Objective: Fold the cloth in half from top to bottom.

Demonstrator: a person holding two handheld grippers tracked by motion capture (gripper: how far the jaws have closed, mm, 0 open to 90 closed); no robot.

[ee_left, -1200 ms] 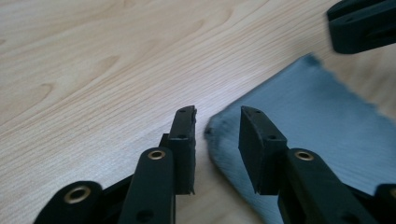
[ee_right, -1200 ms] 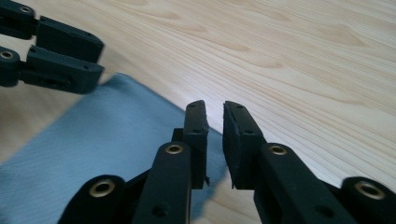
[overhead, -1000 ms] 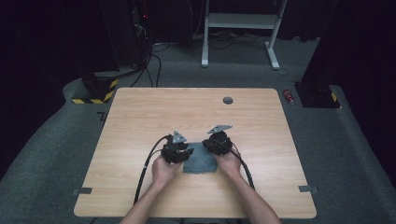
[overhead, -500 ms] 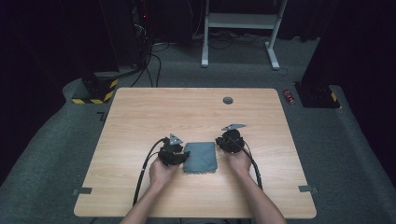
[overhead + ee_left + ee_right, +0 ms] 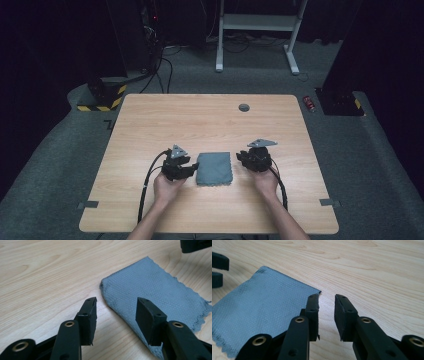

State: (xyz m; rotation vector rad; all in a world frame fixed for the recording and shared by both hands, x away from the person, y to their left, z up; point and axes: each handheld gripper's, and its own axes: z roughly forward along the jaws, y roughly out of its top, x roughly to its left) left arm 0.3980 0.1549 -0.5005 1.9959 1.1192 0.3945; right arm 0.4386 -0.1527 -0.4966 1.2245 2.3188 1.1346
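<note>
Both claws have just been opening and hold nothing: left claw (image 5: 186, 165) at nine o'clock, right claw (image 5: 246, 156) at three o'clock of our folded grey woven cloth (image 5: 214, 168) on the pale wooden surface (image 5: 200, 120). A careless brush could unfold it.

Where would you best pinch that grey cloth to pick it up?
Probably at a near corner of the grey cloth. It lies folded flat on the table, so only edges offer a pinch. The right gripper, jaws open and empty, could come in low from the cloth's right side.
</note>
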